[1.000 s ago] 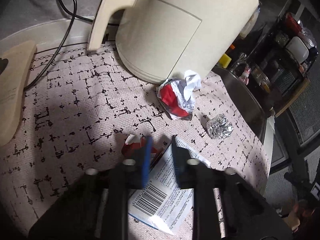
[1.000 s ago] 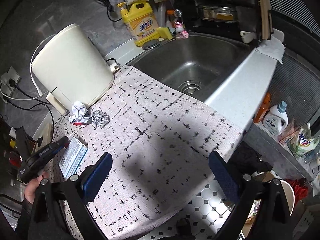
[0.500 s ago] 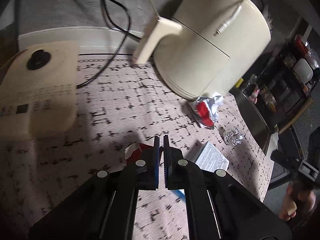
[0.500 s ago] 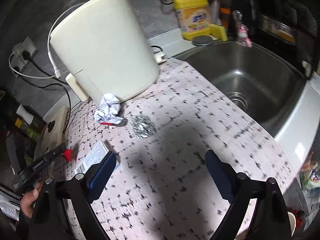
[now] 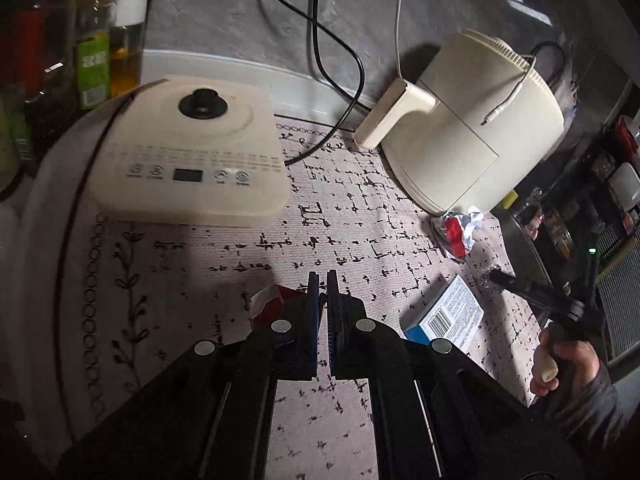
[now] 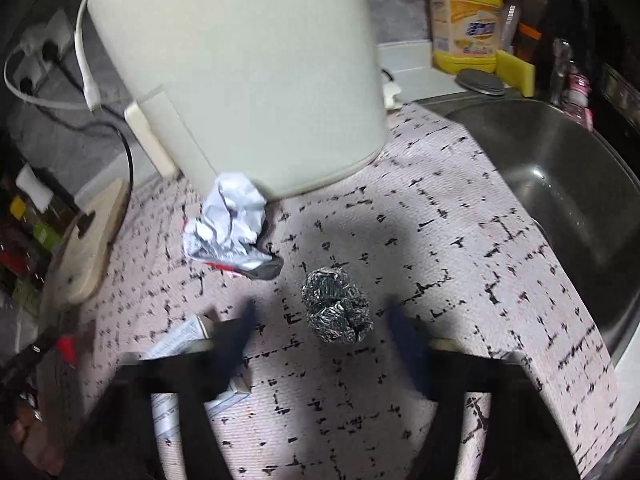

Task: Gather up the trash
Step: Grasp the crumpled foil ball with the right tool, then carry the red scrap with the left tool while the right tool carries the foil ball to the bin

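My left gripper [image 5: 323,280] is shut on a red torn wrapper [image 5: 267,301] and holds it above the patterned mat [image 5: 200,264]. My right gripper [image 6: 320,316] is open, its blurred fingers on either side of a crumpled foil ball [image 6: 335,306] on the mat. A crumpled white and red wrapper [image 6: 229,225] lies against the cream air fryer [image 6: 240,64]; it also shows in the left wrist view [image 5: 456,229]. A blue and white box [image 5: 447,316] lies flat on the mat, partly under my right gripper's left finger [image 6: 234,336].
A cream appliance base [image 5: 188,160] sits at the mat's back left, with bottles [image 5: 96,40] behind it. Cables [image 5: 332,52] run along the wall. A steel sink [image 6: 560,172] lies to the right, with a yellow detergent bottle [image 6: 464,20] behind it.
My left gripper has lifted and pulled back with the red wrapper. My right gripper has moved in low over the mat, and the foil ball now sits between its fingers.
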Available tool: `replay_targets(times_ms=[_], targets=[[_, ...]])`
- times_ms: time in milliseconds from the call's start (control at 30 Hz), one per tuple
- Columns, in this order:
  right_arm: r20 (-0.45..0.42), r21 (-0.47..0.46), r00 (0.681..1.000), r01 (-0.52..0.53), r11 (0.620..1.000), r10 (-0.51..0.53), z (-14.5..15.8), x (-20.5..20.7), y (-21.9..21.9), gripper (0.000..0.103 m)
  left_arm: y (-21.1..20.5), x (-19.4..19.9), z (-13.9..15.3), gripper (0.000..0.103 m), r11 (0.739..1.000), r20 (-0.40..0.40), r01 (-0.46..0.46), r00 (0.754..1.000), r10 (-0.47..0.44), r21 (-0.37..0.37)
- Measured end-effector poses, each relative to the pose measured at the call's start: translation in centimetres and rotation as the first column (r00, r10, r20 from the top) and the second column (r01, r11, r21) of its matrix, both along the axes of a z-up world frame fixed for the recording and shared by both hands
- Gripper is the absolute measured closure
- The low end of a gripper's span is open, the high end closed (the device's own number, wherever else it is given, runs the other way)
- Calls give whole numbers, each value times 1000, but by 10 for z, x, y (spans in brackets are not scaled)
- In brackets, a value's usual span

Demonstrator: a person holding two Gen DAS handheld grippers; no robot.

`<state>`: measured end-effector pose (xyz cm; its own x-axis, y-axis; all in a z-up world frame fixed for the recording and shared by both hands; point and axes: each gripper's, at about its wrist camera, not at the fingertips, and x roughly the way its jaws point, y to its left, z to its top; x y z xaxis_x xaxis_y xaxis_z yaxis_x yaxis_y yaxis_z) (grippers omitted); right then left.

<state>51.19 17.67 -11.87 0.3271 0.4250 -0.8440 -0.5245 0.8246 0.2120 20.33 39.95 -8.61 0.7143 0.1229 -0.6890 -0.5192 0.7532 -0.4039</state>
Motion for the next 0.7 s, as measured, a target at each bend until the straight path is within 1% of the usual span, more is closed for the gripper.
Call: replay_targets(times_ms=[33, 167, 267, 400, 500, 700], targets=[[-3, -8, 1000, -8, 1000, 8, -1, 0, 2, 72, -1, -4, 3, 99, 1000, 4, -5, 1000, 5, 6], [15, 9, 1000, -4, 1000, 4, 6, -7, -2, 72, -8, -17, 11, 99, 1000, 17, -28, 999, 27, 14], [0, 37, 1000, 4, 999, -4, 9, -15, -15, 72, -16, -23, 14, 99, 999, 15, -37, 999, 37, 15], [-2, 53, 1000, 0, 999, 1, 14, -34, -37, 72, -33, -29, 18, 99, 999, 14, -35, 999, 35, 21], [-6, 69, 1000, 9, 998, -9, 19, -49, -63, 72, -51, -30, 22, 99, 999, 14, -22, 1000, 22, 27], [-11, 94, 999, 47, 994, -46, 35, -78, -134, 72, -105, -17, 34, 99, 997, 25, 58, 998, -59, 42]])
